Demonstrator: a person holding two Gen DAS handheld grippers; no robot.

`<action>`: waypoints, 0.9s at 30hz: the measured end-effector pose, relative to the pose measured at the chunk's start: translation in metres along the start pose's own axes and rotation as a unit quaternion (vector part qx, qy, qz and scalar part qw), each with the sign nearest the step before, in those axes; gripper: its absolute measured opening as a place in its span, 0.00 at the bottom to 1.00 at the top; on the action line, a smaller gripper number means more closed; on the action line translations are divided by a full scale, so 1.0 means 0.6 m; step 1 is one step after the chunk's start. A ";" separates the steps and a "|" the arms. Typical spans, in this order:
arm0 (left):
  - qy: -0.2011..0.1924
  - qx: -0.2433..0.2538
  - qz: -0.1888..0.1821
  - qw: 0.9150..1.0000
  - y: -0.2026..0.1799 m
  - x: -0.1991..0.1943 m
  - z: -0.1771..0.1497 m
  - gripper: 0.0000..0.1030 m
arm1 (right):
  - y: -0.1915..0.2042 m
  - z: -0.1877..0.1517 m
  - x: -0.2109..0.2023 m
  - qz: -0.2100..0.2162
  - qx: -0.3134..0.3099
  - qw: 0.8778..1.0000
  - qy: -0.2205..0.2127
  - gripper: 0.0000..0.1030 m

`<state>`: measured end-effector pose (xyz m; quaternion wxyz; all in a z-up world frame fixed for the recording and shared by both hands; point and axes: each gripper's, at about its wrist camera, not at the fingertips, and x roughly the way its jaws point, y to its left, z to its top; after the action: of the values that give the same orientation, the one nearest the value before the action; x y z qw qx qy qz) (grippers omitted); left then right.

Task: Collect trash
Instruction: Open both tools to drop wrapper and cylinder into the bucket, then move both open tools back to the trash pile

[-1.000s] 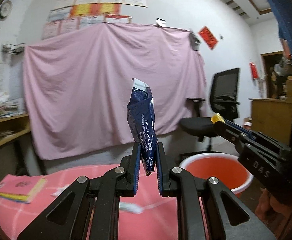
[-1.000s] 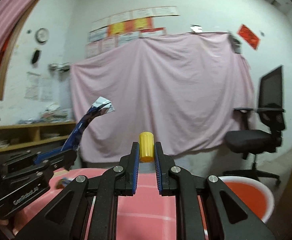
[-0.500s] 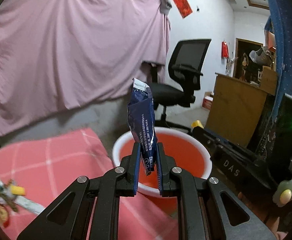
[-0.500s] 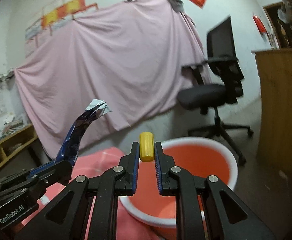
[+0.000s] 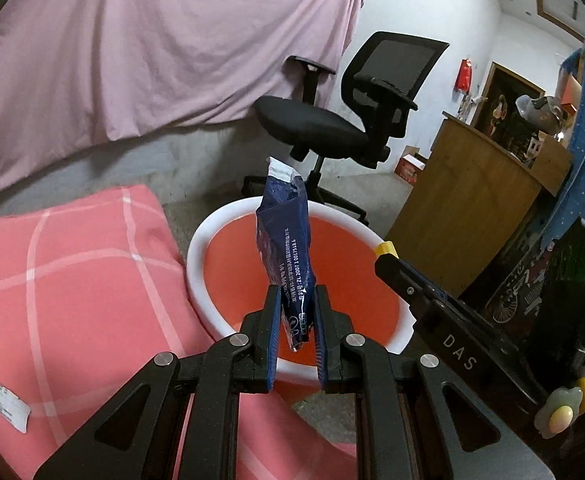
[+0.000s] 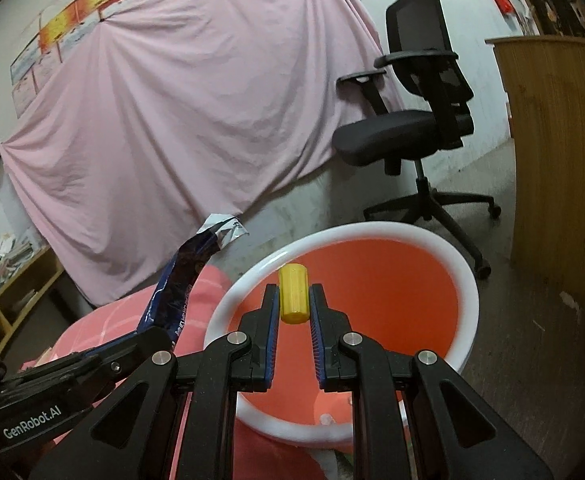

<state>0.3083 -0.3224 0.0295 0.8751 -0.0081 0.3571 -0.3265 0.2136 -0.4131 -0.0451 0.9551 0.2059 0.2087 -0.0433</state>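
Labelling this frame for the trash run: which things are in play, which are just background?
In play:
- blue wrapper, held in left tool
- yellow cap, held in right tool
- orange bucket

Background:
- office chair
- pink sheet
- wooden cabinet
- pink checked cloth

Orange bucket [image 6: 432,280] mouth lies open; office chair [image 6: 420,120] stands beyond

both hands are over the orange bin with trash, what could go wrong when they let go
The blue wrapper stands tall and light above the left hand-held gripper; released, it may flutter past the bin's white rim onto the pink cloth. The small yellow cap in the right hand-held gripper could bounce out. The two grippers sit close and might bump.
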 end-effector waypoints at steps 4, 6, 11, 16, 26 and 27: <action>0.008 -0.006 0.001 1.000 0.009 0.004 -0.005 0.15 | -0.002 0.000 0.005 -0.003 0.003 1.000 0.008 0.13; 0.011 -0.008 0.003 1.000 0.011 0.008 -0.006 0.15 | -0.002 0.000 0.006 -0.003 0.003 1.000 0.009 0.13; 0.016 -0.018 0.011 1.000 0.023 0.013 -0.009 0.17 | -0.007 0.001 0.009 -0.005 0.004 1.000 0.013 0.14; 0.003 -0.036 0.018 0.999 0.039 0.000 -0.016 0.19 | -0.008 0.002 0.009 -0.005 0.005 1.000 0.013 0.16; -0.055 -0.048 0.053 0.996 0.063 -0.054 -0.019 0.33 | 0.009 0.007 -0.001 0.005 -0.013 1.000 -0.014 0.29; -0.065 -0.046 0.060 0.995 0.064 -0.063 -0.021 0.35 | 0.011 0.008 -0.004 0.007 -0.016 1.000 -0.021 0.29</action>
<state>0.3019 -0.2677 0.0344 0.9133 -0.0482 0.3137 -0.2552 0.2144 -0.4089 -0.0375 0.9627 0.1911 0.1879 -0.0375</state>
